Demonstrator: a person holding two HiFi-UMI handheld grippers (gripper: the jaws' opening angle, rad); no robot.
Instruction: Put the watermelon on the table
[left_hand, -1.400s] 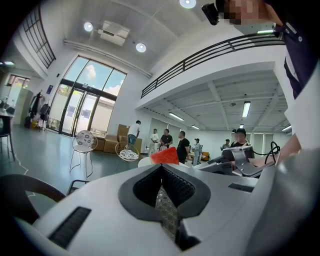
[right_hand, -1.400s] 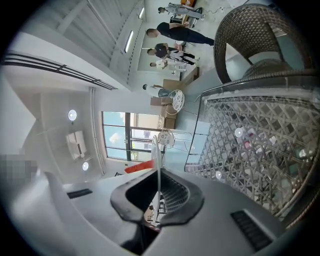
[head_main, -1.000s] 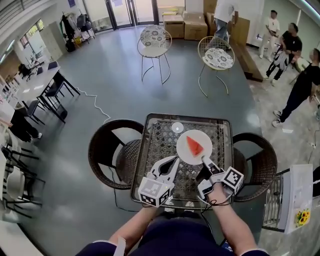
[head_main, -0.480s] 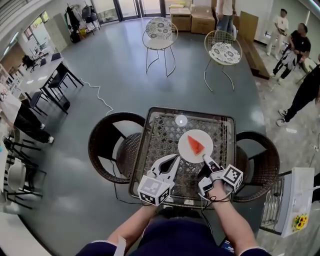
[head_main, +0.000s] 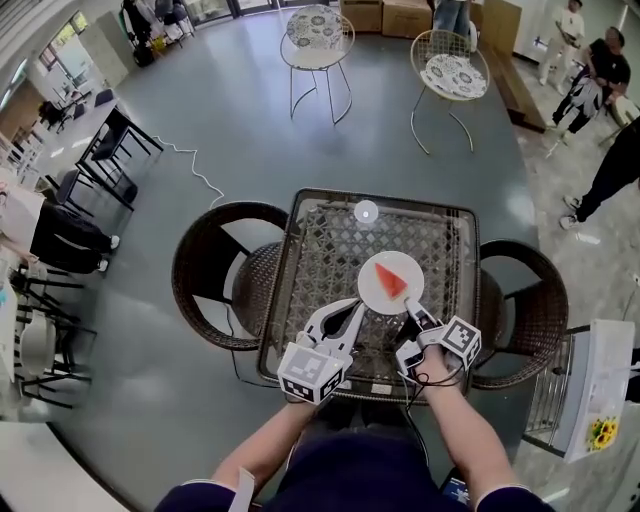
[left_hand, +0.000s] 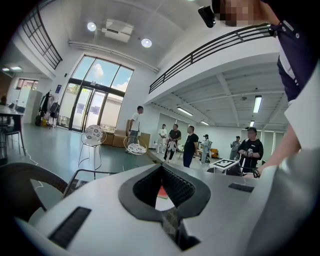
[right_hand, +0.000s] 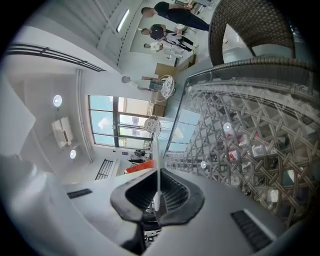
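**Plate gripped at its rim over the tabletop, set-down not yet finished**

- Tabletop (head_main: 320, 250): a glass sheet over woven wicker. A dark wicker chair (head_main: 205, 290) stands at its 9 o'clock side. A second wicker chair (head_main: 540, 320) stands at its 3 o'clock side.
- Plate (head_main: 372, 292): white and round, just toward 3 o'clock of the tabletop's middle. No view shows whether its base touches the glass or hangs just above it.
- Right gripper (head_main: 411, 312): clenched on the plate's rim at the plate's 5 o'clock. The right gripper view shows the rim edge-on as a thin white line pinched between the jaws.
- Left gripper (head_main: 343, 318): released and grasping nothing, near the plate's 8 o'clock and apart from it. In its own view the plate shows through the gap between the jaws.
- Watermelon (head_main: 391, 281): one red wedge lying on the plate's middle. The plate carries nothing else.

Judgement: the step in hand is placing the plate, which carries the watermelon, onto the tabletop. The next move calls for keeping the plate level and bringing it flat onto the glass. The right gripper should let go only then, because a tilt at the rim could slide the wedge off.
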